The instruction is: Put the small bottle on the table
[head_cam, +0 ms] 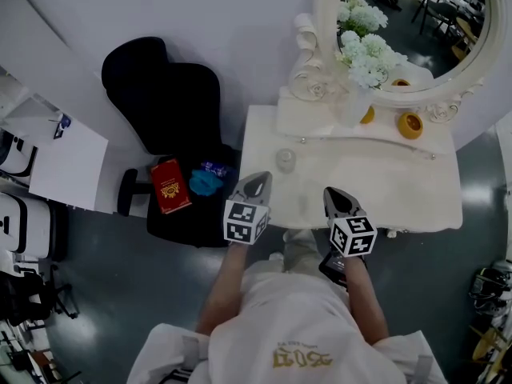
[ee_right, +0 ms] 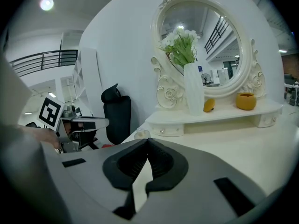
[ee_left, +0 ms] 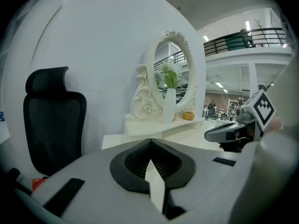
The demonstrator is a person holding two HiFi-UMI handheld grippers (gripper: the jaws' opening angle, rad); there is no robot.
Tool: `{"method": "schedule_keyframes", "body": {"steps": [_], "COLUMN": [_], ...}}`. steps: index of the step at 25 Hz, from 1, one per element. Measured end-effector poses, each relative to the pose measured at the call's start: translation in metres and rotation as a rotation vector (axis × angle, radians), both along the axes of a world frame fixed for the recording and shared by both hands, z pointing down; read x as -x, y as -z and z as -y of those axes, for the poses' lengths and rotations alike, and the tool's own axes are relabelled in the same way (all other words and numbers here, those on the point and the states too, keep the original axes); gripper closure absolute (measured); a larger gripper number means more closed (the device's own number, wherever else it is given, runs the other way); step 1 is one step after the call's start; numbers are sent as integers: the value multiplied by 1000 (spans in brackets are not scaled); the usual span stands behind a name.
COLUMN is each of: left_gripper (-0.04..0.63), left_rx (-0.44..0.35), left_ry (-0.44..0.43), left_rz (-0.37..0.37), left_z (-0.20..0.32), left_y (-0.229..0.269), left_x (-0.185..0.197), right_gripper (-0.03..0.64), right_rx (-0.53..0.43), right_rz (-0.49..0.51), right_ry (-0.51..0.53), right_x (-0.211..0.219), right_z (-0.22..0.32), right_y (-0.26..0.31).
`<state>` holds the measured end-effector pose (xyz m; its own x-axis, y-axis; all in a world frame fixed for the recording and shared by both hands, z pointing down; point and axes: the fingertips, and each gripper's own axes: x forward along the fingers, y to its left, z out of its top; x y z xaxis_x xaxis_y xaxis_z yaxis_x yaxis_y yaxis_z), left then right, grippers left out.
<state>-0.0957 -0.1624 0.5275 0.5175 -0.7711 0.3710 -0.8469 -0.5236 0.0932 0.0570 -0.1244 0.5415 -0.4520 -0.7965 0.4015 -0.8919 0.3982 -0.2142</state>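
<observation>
The small clear bottle (head_cam: 286,160) stands upright on the white dressing table (head_cam: 416,190), near its left end; in the right gripper view the bottle (ee_right: 141,134) shows just past my jaws. My left gripper (head_cam: 258,181) hovers over the table's front left edge, a little short of the bottle, shut with nothing in it (ee_left: 150,141). My right gripper (head_cam: 336,194) is beside it at the front edge, also shut and empty (ee_right: 147,141). Each gripper sees the other at its side: the right gripper (ee_left: 210,134) and the left gripper (ee_right: 100,121).
A white vase of flowers (head_cam: 356,94), an orange bowl (head_cam: 410,124) and a yellow piece (head_cam: 367,116) sit on the raised shelf under the oval mirror (head_cam: 416,22). Left of the table stands a black office chair (head_cam: 164,94) with a red box (head_cam: 170,186) and a blue item (head_cam: 206,182) on it.
</observation>
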Motion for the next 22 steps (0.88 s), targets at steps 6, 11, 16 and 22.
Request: {"method": "schedule_keyframes", "body": {"steps": [6,11,16,22], "left_gripper": [578,578,580,579], "left_rx": [-6,-5,-4,-2], "left_ry": [11,9,10,-4], "left_rz": [13,13,-2,-6], "left_z": [-6,-8,-7,-7], "left_y": [-1,-1,0,-2], "left_x": [8,10,11,8], "right_gripper": [603,604,603,604], "right_rx": [4,-2,2,3], "right_rz": [1,3,-1,-11], "right_ry": [10,3,3,16], "right_x": [6,6,6,7], "right_z": [-7,-8,-8,-8], "right_y": [-3,1,0,-1]}}
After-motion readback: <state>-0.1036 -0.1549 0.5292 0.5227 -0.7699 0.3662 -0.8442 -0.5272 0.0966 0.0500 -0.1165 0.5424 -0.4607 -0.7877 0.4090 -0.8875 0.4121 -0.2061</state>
